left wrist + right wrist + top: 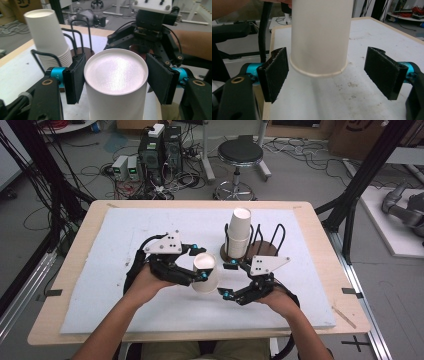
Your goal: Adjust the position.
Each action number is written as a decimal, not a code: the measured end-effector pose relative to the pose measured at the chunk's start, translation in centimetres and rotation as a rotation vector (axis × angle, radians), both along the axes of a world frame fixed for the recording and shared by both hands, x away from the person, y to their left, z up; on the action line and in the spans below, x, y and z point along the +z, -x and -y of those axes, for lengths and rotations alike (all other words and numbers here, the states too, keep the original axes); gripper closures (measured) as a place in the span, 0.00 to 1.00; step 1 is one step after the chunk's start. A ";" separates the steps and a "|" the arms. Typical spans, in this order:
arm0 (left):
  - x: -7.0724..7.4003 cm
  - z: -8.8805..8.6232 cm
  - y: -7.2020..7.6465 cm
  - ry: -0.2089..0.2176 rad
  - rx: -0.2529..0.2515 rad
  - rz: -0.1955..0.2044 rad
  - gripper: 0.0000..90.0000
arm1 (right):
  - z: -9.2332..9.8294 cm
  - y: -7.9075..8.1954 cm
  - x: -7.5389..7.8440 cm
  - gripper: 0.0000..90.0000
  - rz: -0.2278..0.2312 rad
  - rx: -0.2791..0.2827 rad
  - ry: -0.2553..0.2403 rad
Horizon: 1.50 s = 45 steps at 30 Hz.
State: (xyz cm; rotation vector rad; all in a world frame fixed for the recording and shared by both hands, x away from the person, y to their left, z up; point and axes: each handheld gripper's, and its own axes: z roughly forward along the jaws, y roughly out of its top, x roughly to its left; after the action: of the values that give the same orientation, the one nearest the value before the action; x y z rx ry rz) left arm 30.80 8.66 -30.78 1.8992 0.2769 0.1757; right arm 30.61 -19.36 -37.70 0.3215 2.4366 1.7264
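A grey floor [310, 175] strewn with cables surrounds the wooden desk [75, 255], which carries a white board [125, 235]. A round stool [240, 154] and computer boxes [160, 147] stand beyond the far edge. Toward the far right, a wire rack [270, 240] holds stacked cups [240, 232]. Mid-desk, the left hand-held gripper [199, 262] is clenched on an upturned paper cup [205, 272]; the right hand-held gripper [227, 280] stands released around its rim.
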 end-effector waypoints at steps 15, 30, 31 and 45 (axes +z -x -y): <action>-0.1 1.8 0.0 0.047 -0.097 0.001 0.39 | -1.0 0.2 -0.4 0.22 -0.007 0.059 -0.043; -0.1 1.6 -0.2 0.105 -0.116 -0.011 0.39 | -1.1 0.1 -0.6 0.23 -0.004 0.079 -0.053; -0.1 1.5 -0.2 0.105 -0.119 -0.012 0.39 | -1.1 0.1 -0.6 0.26 0.005 0.083 -0.051; 1.6 1.0 -0.6 -0.057 -0.106 0.003 0.23 | -0.6 -0.1 -0.5 0.33 0.022 0.102 0.016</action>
State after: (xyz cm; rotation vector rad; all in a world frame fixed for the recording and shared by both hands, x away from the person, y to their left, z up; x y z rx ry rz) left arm 31.42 7.64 -29.17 1.9649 0.1698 0.1162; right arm 30.67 -18.74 -38.18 0.1789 2.4900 1.7392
